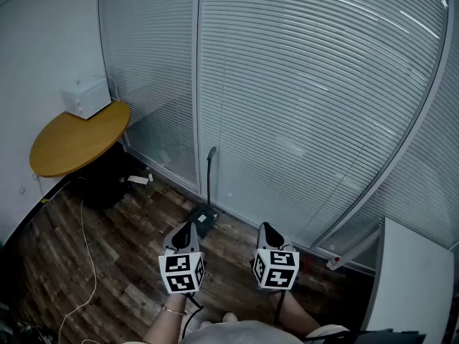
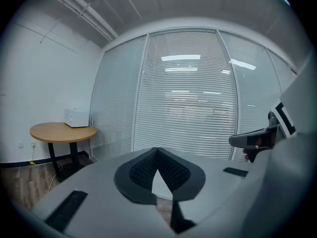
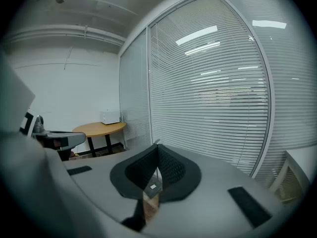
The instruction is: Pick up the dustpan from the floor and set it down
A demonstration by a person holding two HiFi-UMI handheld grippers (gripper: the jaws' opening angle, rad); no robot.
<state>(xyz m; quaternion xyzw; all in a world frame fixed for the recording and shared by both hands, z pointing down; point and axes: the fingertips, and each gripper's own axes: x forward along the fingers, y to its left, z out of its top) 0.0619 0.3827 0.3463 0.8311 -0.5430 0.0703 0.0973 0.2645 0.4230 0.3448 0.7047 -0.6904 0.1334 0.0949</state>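
The dark dustpan stands on the wood floor against the glass wall, its long handle upright. My left gripper hovers just in front of it and a little left, jaws shut and empty. Level with it and to its right, the right gripper also has its jaws together with nothing held. Through the slit below the right jaws I see a dark piece with a white label, most likely the dustpan.
A round wooden table with a white appliance stands at the back left, a black bin under it. A white cable trails over the floor. Glass walls with blinds close the front. A white desk sits at the right.
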